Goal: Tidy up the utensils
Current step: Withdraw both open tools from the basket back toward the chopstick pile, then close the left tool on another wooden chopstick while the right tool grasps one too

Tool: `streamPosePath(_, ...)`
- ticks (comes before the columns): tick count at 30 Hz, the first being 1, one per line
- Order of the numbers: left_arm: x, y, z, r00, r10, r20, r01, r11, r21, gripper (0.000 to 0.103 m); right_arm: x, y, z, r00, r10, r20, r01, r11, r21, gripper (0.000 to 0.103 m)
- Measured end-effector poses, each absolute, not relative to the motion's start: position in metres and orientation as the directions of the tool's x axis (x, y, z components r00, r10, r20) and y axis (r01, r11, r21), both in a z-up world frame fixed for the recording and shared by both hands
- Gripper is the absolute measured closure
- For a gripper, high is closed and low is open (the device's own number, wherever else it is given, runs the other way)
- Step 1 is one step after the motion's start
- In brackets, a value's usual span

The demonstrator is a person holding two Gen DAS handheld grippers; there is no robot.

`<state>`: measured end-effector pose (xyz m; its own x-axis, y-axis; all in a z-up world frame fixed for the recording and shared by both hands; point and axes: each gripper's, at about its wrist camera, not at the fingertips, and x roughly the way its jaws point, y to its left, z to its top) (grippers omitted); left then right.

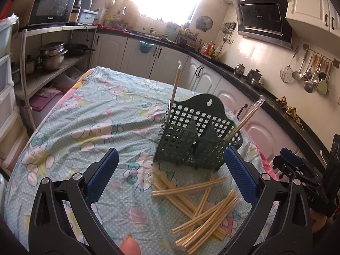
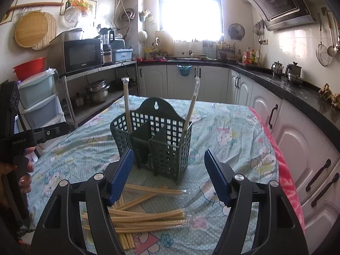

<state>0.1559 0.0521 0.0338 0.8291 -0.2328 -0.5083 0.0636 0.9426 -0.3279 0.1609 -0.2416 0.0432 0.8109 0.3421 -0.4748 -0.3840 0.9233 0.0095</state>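
Observation:
A dark green lattice utensil holder stands on the table; it also shows in the right wrist view. Two wrapped chopstick pairs stand in it, one at its left and one leaning at its right. Several wrapped chopstick pairs lie loose on the cloth in front of it. My left gripper is open and empty above the loose pile. My right gripper is open and empty, just in front of the holder.
The table wears a light blue cartoon-print cloth. The right gripper's body shows at the left view's right edge; the left gripper's body at the right view's left edge. Kitchen counters and cabinets ring the table.

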Motion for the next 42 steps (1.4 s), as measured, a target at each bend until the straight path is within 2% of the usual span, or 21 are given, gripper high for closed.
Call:
streamPosePath(17,0.169,0.054,-0.030,0.706,-0.318,-0.633,0.032,0.907,-0.420,0.011,0.164,-0.248,-0.006,0.739,0.310,-0.598,-0.389,0.921,-0.003,0.036)
streamPosePath(30,0.180,0.046,-0.073,0.585,-0.421,-0.693,0.013,0.859,-0.511,0.031,0.178,-0.255,-0.031,0.693,0.298,-0.657,-0.373,0.927,0.027,0.041)
streamPosePath(42,0.203,0.055,-0.090,0.558,-0.507,-0.658,-0.052,0.769,-0.637,0.044,0.188,-0.254,-0.042,0.670,0.294,-0.682,-0.377,0.926,0.028,0.045)
